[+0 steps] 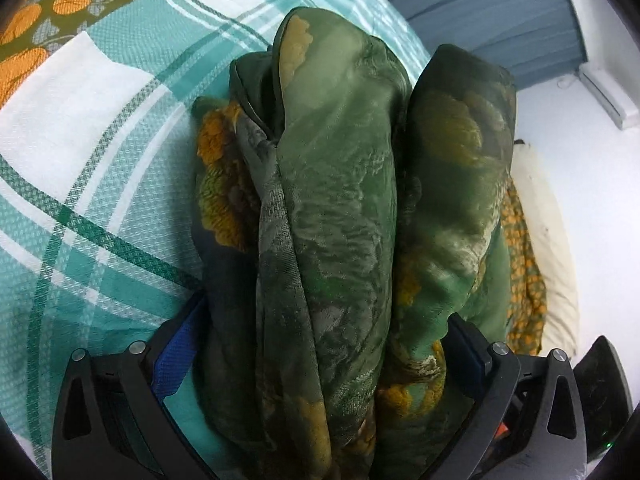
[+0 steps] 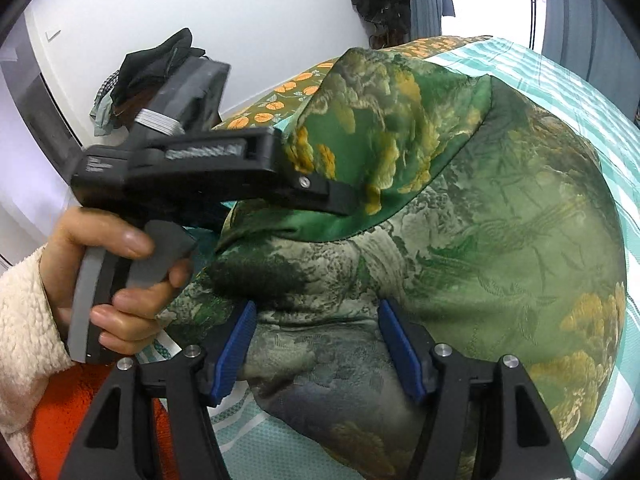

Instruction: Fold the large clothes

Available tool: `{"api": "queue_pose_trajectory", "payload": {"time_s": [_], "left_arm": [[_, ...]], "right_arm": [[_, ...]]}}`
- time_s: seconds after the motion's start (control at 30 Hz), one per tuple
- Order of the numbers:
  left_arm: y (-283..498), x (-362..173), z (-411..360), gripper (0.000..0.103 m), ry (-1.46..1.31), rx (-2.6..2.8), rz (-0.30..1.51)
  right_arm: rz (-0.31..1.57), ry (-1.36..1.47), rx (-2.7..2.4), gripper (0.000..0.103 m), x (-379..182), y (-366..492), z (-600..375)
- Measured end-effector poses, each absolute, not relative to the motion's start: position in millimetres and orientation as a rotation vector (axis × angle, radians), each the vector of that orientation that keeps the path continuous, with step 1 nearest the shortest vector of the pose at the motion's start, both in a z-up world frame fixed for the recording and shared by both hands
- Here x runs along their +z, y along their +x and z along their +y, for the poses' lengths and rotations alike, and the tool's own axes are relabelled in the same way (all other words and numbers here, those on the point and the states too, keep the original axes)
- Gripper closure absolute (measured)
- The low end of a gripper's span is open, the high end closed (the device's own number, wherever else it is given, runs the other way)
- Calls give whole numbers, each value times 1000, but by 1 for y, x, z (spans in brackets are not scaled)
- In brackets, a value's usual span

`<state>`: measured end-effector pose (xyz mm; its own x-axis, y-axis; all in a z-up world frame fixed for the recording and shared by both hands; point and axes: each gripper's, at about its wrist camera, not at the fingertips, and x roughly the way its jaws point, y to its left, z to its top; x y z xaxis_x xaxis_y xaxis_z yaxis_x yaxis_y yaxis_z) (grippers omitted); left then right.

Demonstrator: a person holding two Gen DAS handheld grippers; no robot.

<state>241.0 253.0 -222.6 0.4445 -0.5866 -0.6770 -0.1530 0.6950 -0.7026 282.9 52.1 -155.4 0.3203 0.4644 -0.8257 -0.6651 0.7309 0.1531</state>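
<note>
Two grippers are on the same green patterned garment (image 2: 460, 220), which lies bunched on the teal-and-white checked bedspread (image 1: 80, 160) and fills the middle of both views

Through your left wrist camera, the left gripper (image 1: 320, 344) has thick vertical folds of that cloth packed between its fingers from the bottom edge up past mid-frame. Its blue pads (image 1: 176, 356) sit against the bundle on both sides, so your left jaws are clenched on the garment. An orange-leaf quilt (image 1: 48, 12) shows in the upper left corner, a blue curtain (image 1: 488, 12) in the upper right, and a cream pillow (image 1: 556, 264) along the right edge

Through your right wrist camera, the right gripper (image 2: 316, 348) holds a wide fold of the garment at lower centre; both blue pads (image 2: 236, 348) press into the fabric with the jaws standing fairly wide, grasping it. Your left gripper crosses the left half of this frame, its finger biting a raised corner of the cloth near centre. Your left hand (image 2: 120, 276) wraps the grey handle at lower left, a cream fleece sleeve (image 2: 24, 320) behind it. Dark clothes (image 2: 152, 72) are piled against the white wall (image 2: 280, 20) at upper left
</note>
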Motion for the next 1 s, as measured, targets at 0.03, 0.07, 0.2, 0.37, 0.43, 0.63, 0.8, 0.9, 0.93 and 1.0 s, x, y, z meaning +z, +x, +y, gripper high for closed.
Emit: {"api": "queue_pose_trajectory", "payload": {"time_s": [0.03, 0.07, 0.2, 0.37, 0.43, 0.63, 0.8, 0.9, 0.93, 1.0], "left_arm": [[243, -221, 252, 0, -790, -319, 1123], [247, -219, 253, 0, -792, -342, 1161], [259, -226, 263, 0, -876, -404, 1164], [280, -232, 231, 0, -884, -424, 1182], [282, -231, 232, 6, -890, -426, 1186], [276, -232, 246, 23, -903, -463, 1180], [266, -222, 238, 22, -893, -470, 1185], [267, -228, 240, 21, -886, -472, 1198], [272, -228, 240, 20, -885, -471, 1201], [276, -228, 239, 19, -884, -468, 1209]], "right_arm": [[998, -226, 749, 37, -155, 279, 50], [1000, -226, 751, 37, -155, 279, 49], [994, -237, 760, 37, -154, 278, 47], [990, -223, 746, 37, -159, 281, 47], [991, -204, 740, 37, -153, 282, 41], [919, 66, 679, 38, -106, 285, -47], [1048, 380, 504, 36, -142, 312, -166], [1097, 528, 576, 36, -168, 322, -189], [1106, 544, 596, 36, -174, 325, -188], [1130, 617, 673, 36, -189, 342, -182]]}}
